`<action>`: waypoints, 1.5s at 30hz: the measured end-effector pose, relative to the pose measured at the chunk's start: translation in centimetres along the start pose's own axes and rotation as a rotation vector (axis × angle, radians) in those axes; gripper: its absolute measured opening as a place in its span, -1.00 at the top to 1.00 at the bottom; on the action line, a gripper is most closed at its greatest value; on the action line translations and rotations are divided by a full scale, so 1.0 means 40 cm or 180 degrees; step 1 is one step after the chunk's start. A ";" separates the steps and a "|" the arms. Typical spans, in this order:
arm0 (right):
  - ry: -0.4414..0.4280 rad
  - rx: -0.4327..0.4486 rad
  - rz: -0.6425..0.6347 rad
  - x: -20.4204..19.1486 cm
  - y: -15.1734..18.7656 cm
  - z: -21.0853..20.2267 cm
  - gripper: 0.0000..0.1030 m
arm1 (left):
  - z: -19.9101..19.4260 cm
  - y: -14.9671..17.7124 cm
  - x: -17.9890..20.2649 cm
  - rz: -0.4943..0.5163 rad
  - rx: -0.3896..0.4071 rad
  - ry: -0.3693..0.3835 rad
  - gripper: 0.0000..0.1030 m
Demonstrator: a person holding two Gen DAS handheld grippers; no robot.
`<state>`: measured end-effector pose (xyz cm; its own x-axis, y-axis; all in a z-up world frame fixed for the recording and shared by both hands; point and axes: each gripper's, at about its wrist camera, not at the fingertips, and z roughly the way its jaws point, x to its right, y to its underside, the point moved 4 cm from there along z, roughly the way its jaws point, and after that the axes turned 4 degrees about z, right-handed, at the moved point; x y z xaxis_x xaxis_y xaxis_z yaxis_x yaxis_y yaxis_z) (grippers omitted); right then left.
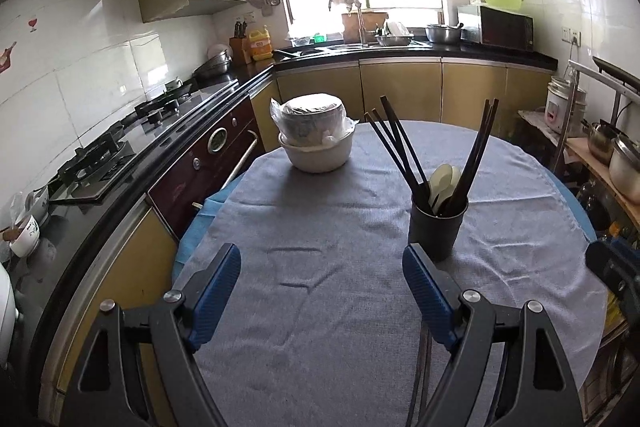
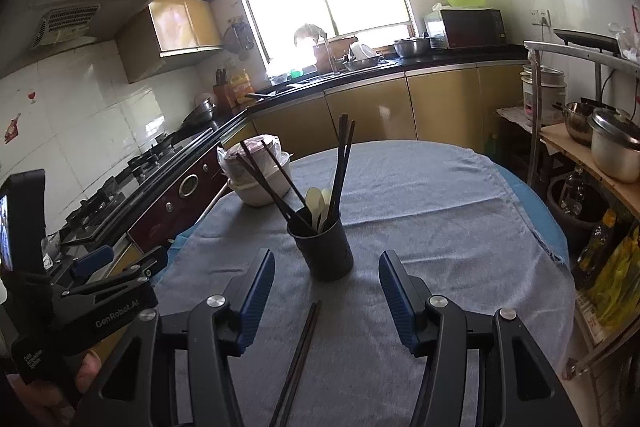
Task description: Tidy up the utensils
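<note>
A dark utensil cup (image 1: 438, 223) (image 2: 326, 245) stands on the grey tablecloth (image 1: 320, 195), holding several dark chopsticks (image 2: 340, 163) and white spoons (image 2: 316, 201). One loose pair of dark chopsticks (image 2: 304, 347) lies flat on the cloth, below and between the fingers of my right gripper (image 2: 326, 257), which is open and empty just short of the cup. My left gripper (image 1: 322, 253) is open wide with nothing in it. It sits left of the cup, its right finger close to the cup's base. In the right wrist view, its body shows at the left edge.
A stack of white bowls in a plastic bag (image 1: 316, 135) (image 2: 256, 171) sits at the table's far left. A gas stove and counter (image 1: 120, 147) run along the left. A shelf with metal pots (image 2: 608, 147) stands right of the table.
</note>
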<state>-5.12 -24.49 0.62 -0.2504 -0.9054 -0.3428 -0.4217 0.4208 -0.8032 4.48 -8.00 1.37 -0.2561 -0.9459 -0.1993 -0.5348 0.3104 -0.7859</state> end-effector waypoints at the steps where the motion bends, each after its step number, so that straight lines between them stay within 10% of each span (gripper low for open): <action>1: 0.0009 -0.0019 -0.0003 -0.003 0.004 -0.001 -0.12 | -0.004 0.001 -0.001 -0.0007 0.0012 -0.0008 -0.62; 45: 0.0261 -0.0157 -0.0149 -0.053 0.043 0.048 -0.13 | 0.023 0.035 -0.046 -0.0161 -0.0003 -0.0013 -0.62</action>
<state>-3.65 -21.98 -0.96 -0.2993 -0.9173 -0.2628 -0.4763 0.3823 -0.7918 4.92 -5.92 0.09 -0.2253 -0.9608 -0.1617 -0.5477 0.2621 -0.7945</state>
